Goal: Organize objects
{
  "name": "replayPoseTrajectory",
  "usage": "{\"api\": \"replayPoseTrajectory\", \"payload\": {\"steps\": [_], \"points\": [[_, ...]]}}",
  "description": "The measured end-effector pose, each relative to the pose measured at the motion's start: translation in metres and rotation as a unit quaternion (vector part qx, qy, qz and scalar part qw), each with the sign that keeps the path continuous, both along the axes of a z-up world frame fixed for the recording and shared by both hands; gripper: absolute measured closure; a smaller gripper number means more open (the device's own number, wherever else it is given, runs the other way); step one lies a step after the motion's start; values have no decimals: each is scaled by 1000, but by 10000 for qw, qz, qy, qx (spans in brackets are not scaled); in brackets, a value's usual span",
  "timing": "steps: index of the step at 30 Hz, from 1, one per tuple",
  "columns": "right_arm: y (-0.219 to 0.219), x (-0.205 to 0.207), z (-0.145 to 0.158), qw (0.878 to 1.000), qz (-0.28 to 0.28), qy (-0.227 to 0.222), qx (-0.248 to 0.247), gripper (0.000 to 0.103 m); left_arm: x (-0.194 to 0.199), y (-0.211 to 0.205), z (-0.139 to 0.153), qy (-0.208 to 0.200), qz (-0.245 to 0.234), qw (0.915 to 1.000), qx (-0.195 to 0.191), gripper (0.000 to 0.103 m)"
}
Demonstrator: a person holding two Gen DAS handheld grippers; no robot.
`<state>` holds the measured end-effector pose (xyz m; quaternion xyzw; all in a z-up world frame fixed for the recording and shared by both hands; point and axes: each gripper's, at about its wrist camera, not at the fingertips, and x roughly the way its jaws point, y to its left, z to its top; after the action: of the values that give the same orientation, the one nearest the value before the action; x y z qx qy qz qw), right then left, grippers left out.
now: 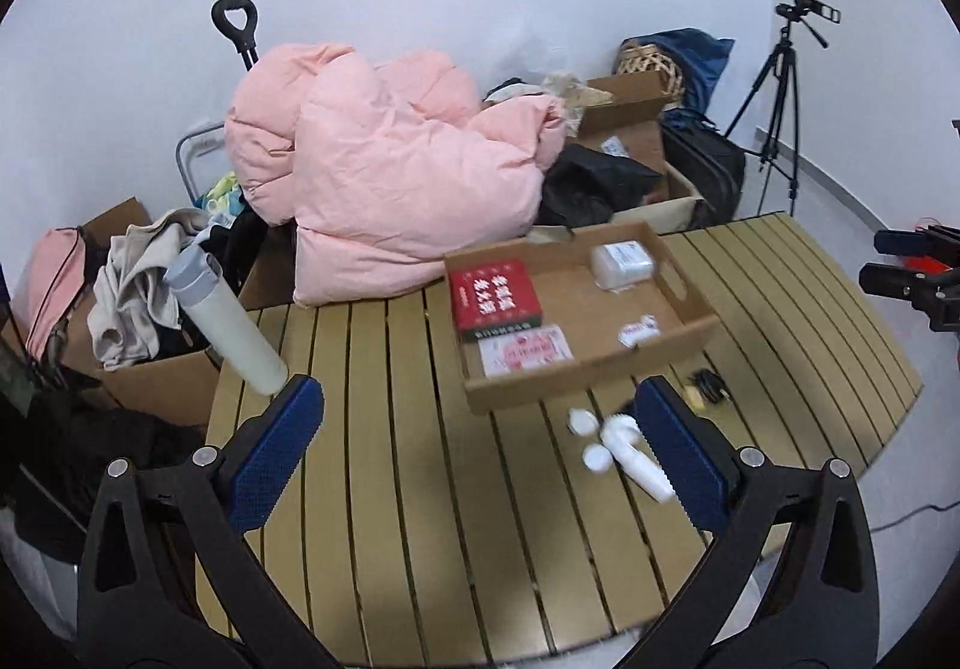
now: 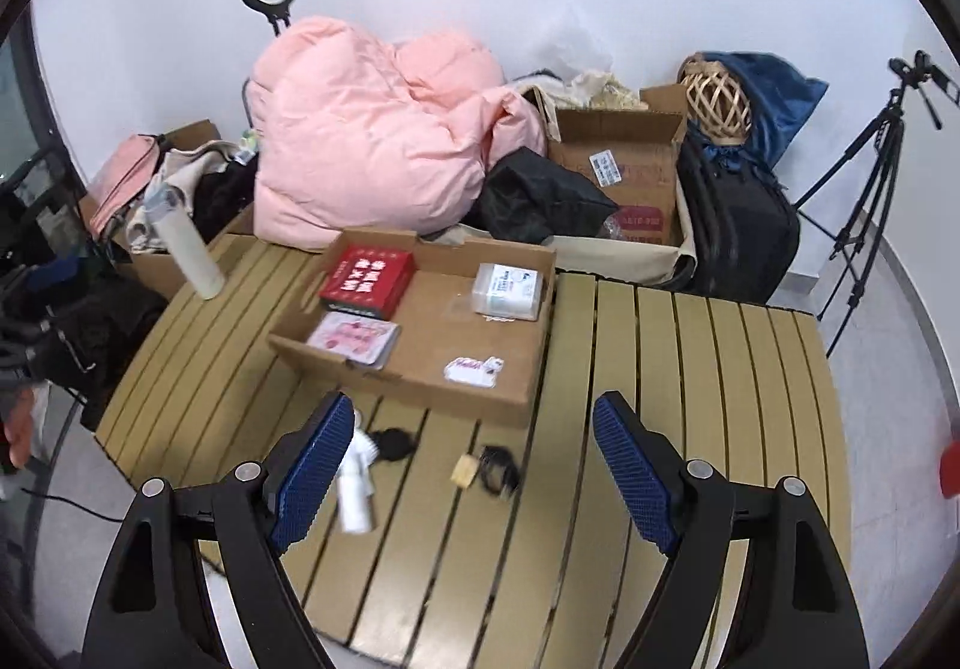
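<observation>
Left gripper (image 1: 477,417) wide open, empty, above the slatted table (image 1: 420,519); a white bottle (image 1: 231,318) stands beyond its left finger, the cardboard tray (image 1: 591,369) sits ahead, and a white tube (image 1: 639,459) with two round caps (image 1: 591,438) lies touching nothing, just inside its right finger. Right gripper (image 2: 474,432) likewise open and empty. A black cable (image 2: 498,468) and tan block (image 2: 464,470) lie between its fingers, the tray beyond.
</observation>
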<state>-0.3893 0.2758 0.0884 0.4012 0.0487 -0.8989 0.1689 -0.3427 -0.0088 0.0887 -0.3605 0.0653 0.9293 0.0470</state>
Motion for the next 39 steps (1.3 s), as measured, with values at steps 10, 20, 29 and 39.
{"api": "replayPoseTrajectory", "payload": {"steps": [10,20,29,39], "points": [[-24,159,-10,9949,60,911,426,18,147,6,-28,319,267,9990,-143,0],[-45,314,-70,9966,231,780,-130,18,287,1,-81,212,331,9976,575,0],[-68,325,-115,9986,343,228,-324,18,295,4,-85,199,303,9982,474,0],[-57,313,-135,9980,213,-25,-602,18,264,4,-119,-271,81,9978,602,0]]}}
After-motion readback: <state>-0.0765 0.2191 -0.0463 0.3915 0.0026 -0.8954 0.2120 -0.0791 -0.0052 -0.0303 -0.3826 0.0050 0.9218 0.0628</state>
